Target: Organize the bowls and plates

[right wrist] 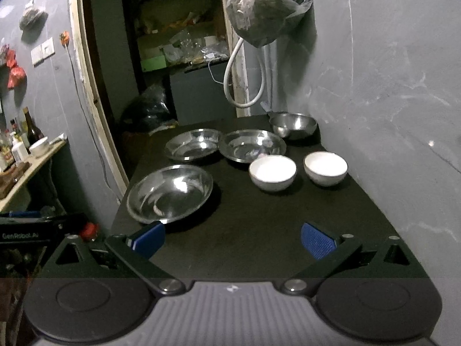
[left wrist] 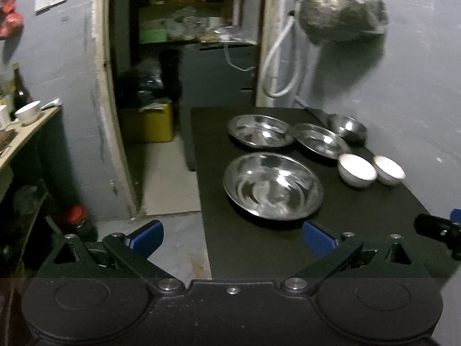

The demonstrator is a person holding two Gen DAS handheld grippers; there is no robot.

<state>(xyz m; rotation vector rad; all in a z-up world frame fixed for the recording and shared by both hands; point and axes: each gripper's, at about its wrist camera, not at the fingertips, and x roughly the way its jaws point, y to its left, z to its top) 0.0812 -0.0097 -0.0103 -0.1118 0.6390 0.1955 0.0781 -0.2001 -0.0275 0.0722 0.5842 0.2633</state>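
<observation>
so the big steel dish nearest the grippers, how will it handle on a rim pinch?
The big steel dish looks thin and polished, so probably light but slippery between the pads. Its rim is wide and its wall shallow, so gripped at one edge it will likely tilt. It seems rigid and unlikely to break if dropped.

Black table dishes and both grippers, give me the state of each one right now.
Large steel plate: upright, empty, alone.
Two far steel plates: upright, rims overlapping.
Steel bowl: upright.
Two white bowls: upright, empty, apart.
Left gripper: open, holding nothing.
Right gripper: open, holding nothing.
</observation>
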